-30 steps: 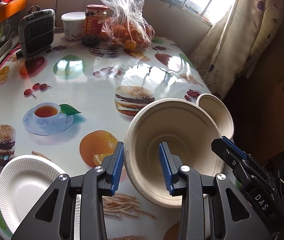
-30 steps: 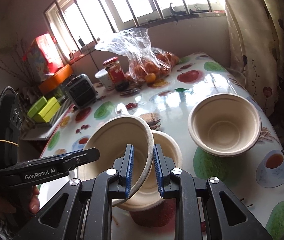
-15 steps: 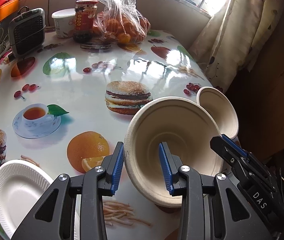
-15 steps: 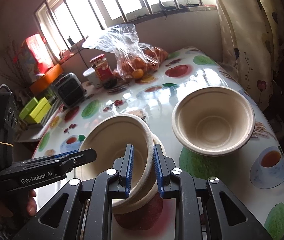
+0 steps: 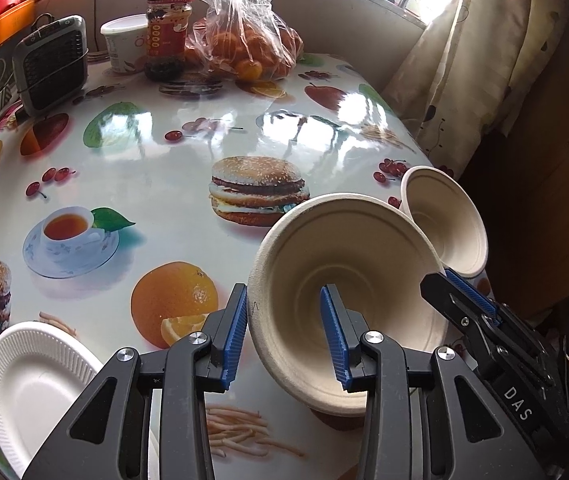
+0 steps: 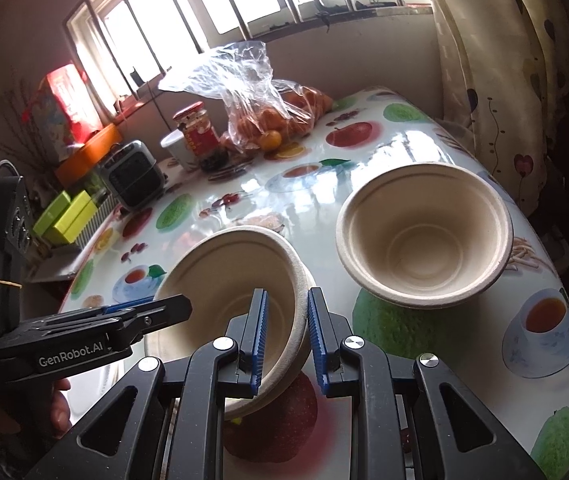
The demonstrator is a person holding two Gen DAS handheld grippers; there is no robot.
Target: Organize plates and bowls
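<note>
Presently, right gripper (image 6: 283, 334): fingers (image 6: 258, 336) clenched on the near rim of a tan pulp bowl (image 6: 224, 280), one finger inside the wall, one outside. The bowl sits tilted, nested in a second bowl beneath it, on the counter (image 6: 316, 216).

Left gripper (image 5: 282, 332): fingers (image 5: 234, 332) spread, released, straddling the same bowl's (image 5: 348, 280) rim; whether the left finger touches the wall cannot be told.

Other bowl (image 6: 424, 240): upright on the counter, just beside the held stack, apart from it.

White paper plate (image 5: 40, 384): flat at the counter's near left edge.

Far end: bag of oranges (image 5: 244, 48), red-labelled jar (image 5: 166, 36), white tub (image 5: 124, 46), small grey fan heater (image 5: 50, 64).
</note>
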